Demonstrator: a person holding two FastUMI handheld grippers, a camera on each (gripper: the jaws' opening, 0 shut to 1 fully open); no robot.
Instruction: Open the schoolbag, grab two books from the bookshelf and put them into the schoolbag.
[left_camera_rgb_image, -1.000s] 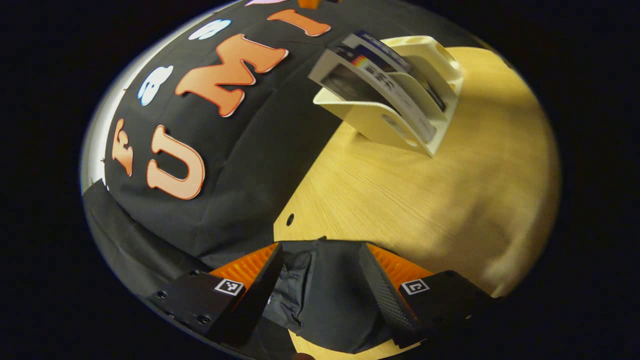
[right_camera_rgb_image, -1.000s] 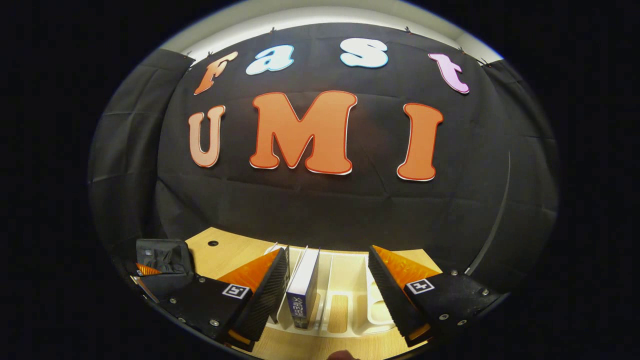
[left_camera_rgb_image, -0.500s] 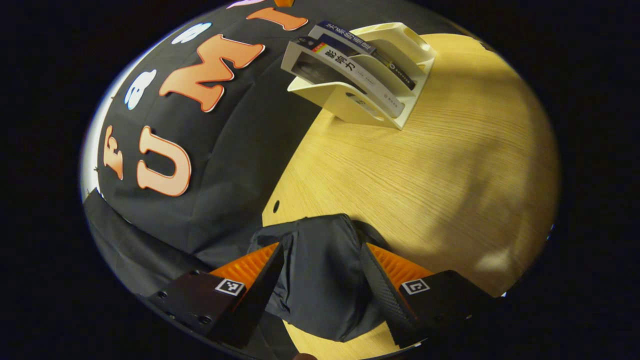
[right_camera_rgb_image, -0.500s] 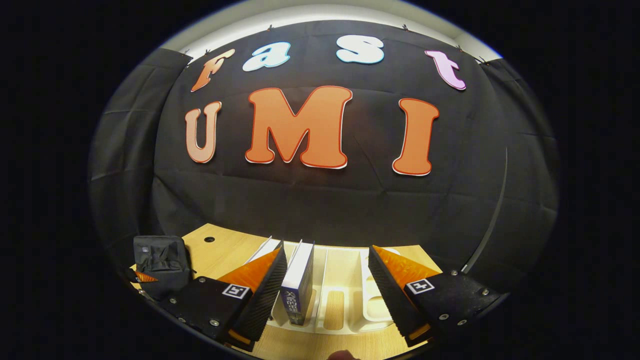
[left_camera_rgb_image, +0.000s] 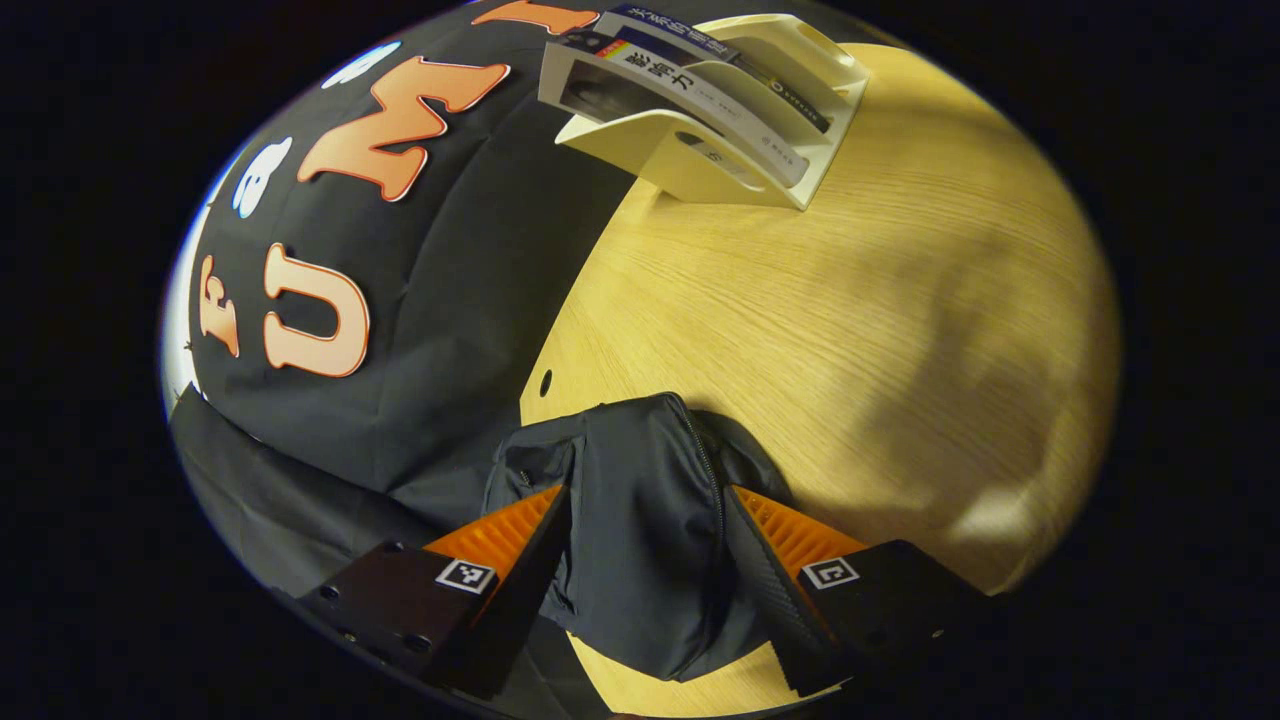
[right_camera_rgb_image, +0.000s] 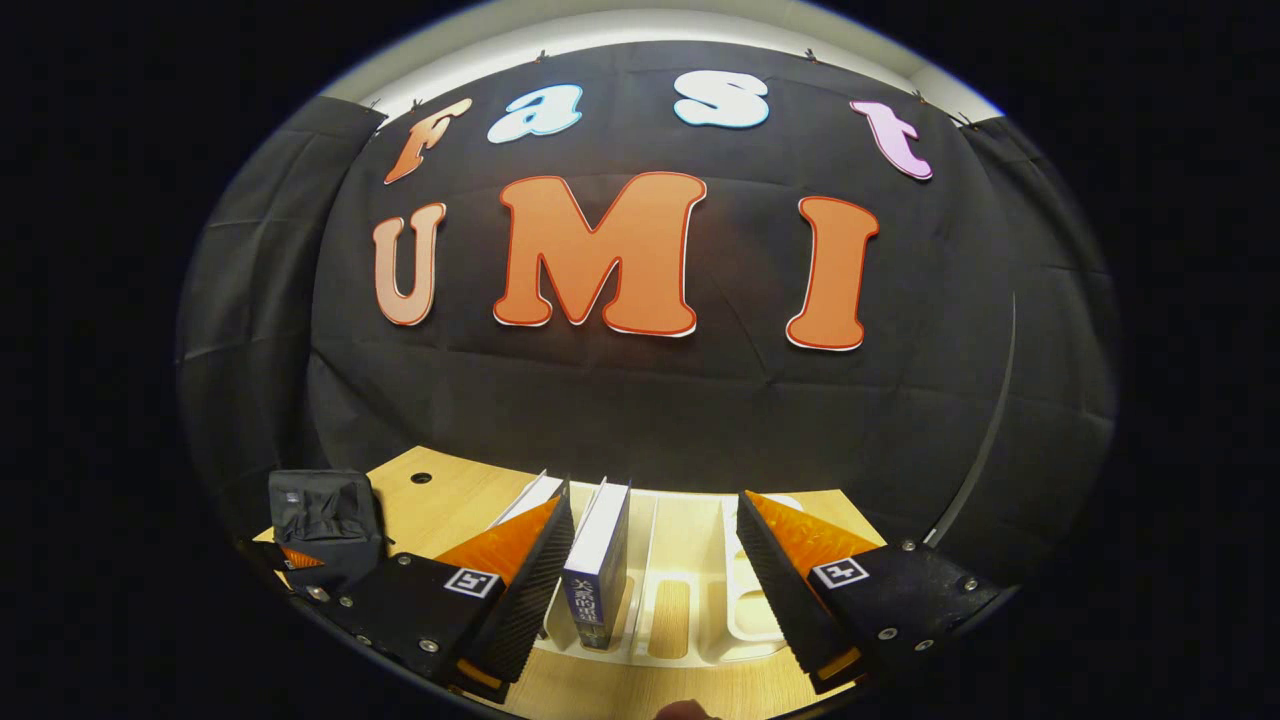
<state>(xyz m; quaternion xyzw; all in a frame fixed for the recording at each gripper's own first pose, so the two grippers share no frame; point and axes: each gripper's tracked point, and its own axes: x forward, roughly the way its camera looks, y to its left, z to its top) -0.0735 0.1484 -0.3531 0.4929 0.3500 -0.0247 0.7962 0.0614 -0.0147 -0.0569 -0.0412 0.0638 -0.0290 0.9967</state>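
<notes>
Right gripper view showed the right gripper (right_camera_rgb_image: 650, 575) spread wide at the bottom centre, straddling an upright book (right_camera_rgb_image: 597, 565) in the cream bookshelf (right_camera_rgb_image: 690, 600); that book looked stiff, fairly light and smooth-covered, so I judged a pinch across both covers near the top edge best. Left gripper view had the left gripper (left_camera_rgb_image: 645, 555) parted at the bottom centre around the soft, limp black schoolbag (left_camera_rgb_image: 640, 540), though whether the fingers pressed the fabric was unclear, with 2 books (left_camera_rgb_image: 690, 90) in the shelf at upper centre.
</notes>
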